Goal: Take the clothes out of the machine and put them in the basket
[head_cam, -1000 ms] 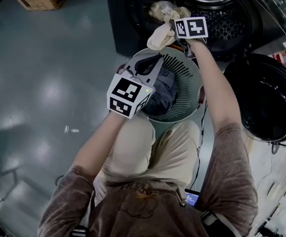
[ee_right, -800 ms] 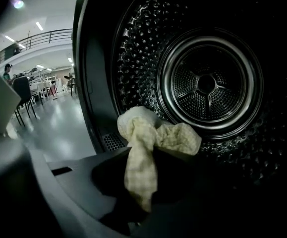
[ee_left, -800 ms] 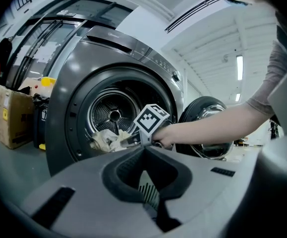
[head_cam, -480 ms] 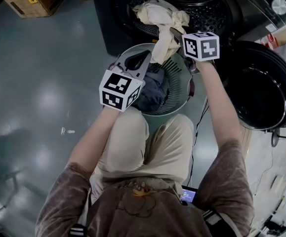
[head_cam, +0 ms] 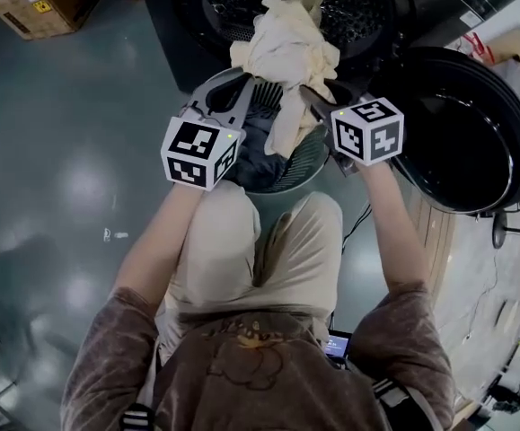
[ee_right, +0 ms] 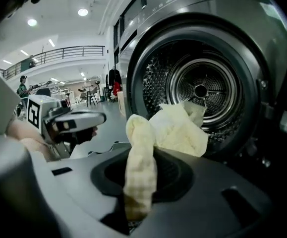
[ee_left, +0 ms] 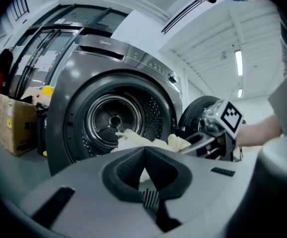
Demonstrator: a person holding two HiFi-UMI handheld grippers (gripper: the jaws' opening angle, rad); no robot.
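Far left: cardboard box (head_cam: 28, 3) on the floor, well apart from everything else.

Left tongs (head_cam: 244, 81): tips pressed together with nothing between them. They are held level over the left side of the basket (head_cam: 318, 158) and point at the washing machine (head_cam: 376, 12). The left gripper view looks straight into the open drum past the closed tips.

Basket: grey and slatted, standing on the floor between the person's knees and the machine front. Dark clothes (head_cam: 258, 155) lie inside it.

Cream cloth (head_cam: 286, 43): not in the basket yet. Its bulk is bunched at the drum mouth, above the basket's far rim. One strip hangs down over the basket, in front of the dark clothes.

Right tongs (head_cam: 306, 95): pinching a fold of the cream cloth. They are angled down over the right side of the basket. In the right gripper view the cloth comes up as a rolled strip between the jaws, then spreads out beyond them in front of the drum.

Far right: machine door (head_cam: 466, 124) is swung open, just beside the right tongs' marker cube.
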